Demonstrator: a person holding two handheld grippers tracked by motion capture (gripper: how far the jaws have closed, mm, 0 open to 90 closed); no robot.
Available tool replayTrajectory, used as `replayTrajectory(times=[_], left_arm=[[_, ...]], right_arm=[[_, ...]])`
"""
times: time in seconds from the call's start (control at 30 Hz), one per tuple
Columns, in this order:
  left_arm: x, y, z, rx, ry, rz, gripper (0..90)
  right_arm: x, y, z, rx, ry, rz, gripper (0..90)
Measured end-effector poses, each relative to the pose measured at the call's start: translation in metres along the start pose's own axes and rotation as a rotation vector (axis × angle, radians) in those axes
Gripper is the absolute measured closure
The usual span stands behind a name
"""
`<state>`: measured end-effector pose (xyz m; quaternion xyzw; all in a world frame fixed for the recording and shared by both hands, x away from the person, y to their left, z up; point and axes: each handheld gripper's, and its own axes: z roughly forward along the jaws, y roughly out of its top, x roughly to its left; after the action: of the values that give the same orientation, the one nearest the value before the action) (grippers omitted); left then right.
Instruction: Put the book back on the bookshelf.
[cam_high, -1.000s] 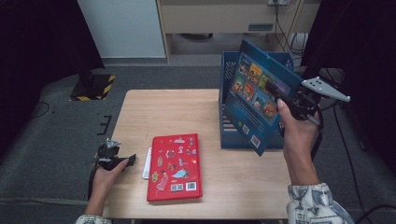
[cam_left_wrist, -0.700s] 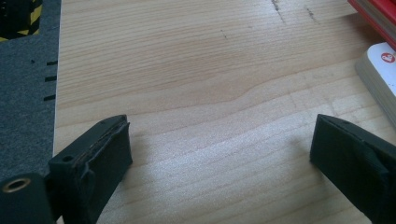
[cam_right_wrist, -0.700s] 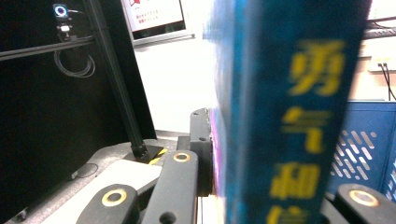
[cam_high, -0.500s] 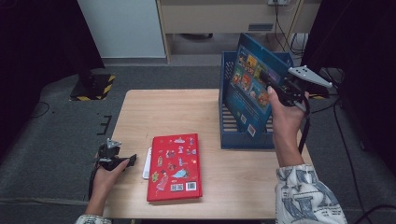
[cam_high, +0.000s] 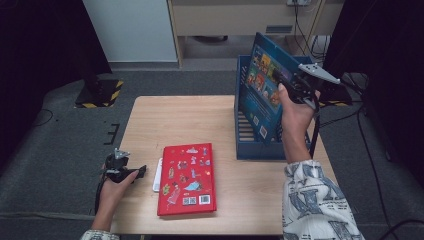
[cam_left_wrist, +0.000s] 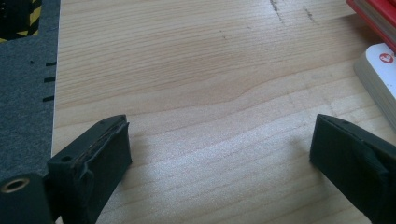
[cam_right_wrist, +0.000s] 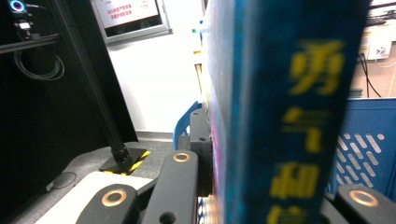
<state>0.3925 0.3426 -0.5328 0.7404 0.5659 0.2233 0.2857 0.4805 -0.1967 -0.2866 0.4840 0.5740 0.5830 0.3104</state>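
My right gripper (cam_high: 289, 82) is shut on a blue picture book (cam_high: 261, 92), held tilted on edge over a blue slotted rack (cam_high: 255, 151) at the table's right. The book's lower corner dips between the rack's walls; whether it touches the bottom is hidden. In the right gripper view the book's spine (cam_right_wrist: 280, 116) with yellow characters stands between the jaws, the rack (cam_right_wrist: 369, 135) behind it. A red book (cam_high: 187, 177) lies flat at the front centre. My left gripper (cam_high: 137, 171) rests open on the table's left edge, nothing between its jaws (cam_left_wrist: 219, 140).
A white card stack (cam_high: 158, 175) lies half under the red book's left side, near the left gripper (cam_left_wrist: 380, 74). The wooden table (cam_high: 180, 120) has bare space at its back left. A yellow-black striped stand base (cam_high: 100, 92) sits on the floor beyond.
The right hand has carried the blue book a little leftward and farther back over the rack. The left gripper and the red book have not moved.
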Motion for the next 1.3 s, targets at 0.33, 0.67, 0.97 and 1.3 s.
replayTrajectory(times=[0.33,0.67,0.97,1.3], left_arm=[[0.000,0.000,0.000,-0.001,-0.001,0.001,4.1],[0.000,0.000,0.001,-0.003,-0.004,0.003,4.1],[0.000,0.000,0.001,-0.004,-0.006,0.004,4.3],[0.000,0.001,0.001,-0.003,-0.008,0.006,4.3]], right_arm=[[0.003,-0.003,0.019,-0.004,-0.018,-0.007,82.9],[0.004,-0.007,0.032,-0.007,-0.039,-0.007,82.9],[0.004,-0.015,0.039,-0.013,-0.036,-0.024,82.7],[0.000,-0.031,0.042,-0.015,-0.036,-0.009,82.6]])
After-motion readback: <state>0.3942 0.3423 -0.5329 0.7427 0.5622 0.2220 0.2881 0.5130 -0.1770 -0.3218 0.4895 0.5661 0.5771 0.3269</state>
